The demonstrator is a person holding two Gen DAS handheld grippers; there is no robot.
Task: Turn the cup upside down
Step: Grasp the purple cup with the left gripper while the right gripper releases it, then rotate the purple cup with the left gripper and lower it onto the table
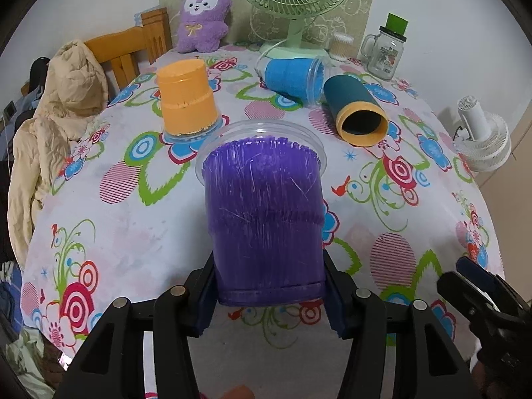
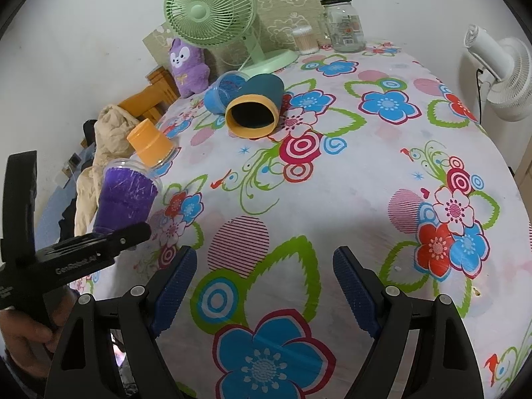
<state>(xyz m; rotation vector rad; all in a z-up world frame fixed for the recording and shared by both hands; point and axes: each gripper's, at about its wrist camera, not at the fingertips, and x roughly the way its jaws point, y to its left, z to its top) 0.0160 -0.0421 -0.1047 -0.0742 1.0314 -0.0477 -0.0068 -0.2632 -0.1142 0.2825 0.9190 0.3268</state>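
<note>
My left gripper (image 1: 269, 296) is shut on the base end of a purple cup (image 1: 264, 212) with a clear rim. The cup points away from me, above the flowered table. The right wrist view shows the same cup (image 2: 124, 196) held off the table at the left, tilted, rim up and away. My right gripper (image 2: 266, 286) is open and empty above the table's near part. It shows in the left wrist view at the lower right (image 1: 478, 286).
An orange cup (image 1: 186, 96) stands upside down on the table. A blue cup (image 1: 292, 78) and a teal cup with a yellow rim (image 1: 357, 111) lie on their sides. A green fan (image 1: 292, 3), a glass jar (image 1: 387, 50) and a purple plush (image 1: 202, 15) stand at the back. A beige jacket (image 1: 56, 126) hangs at the left edge.
</note>
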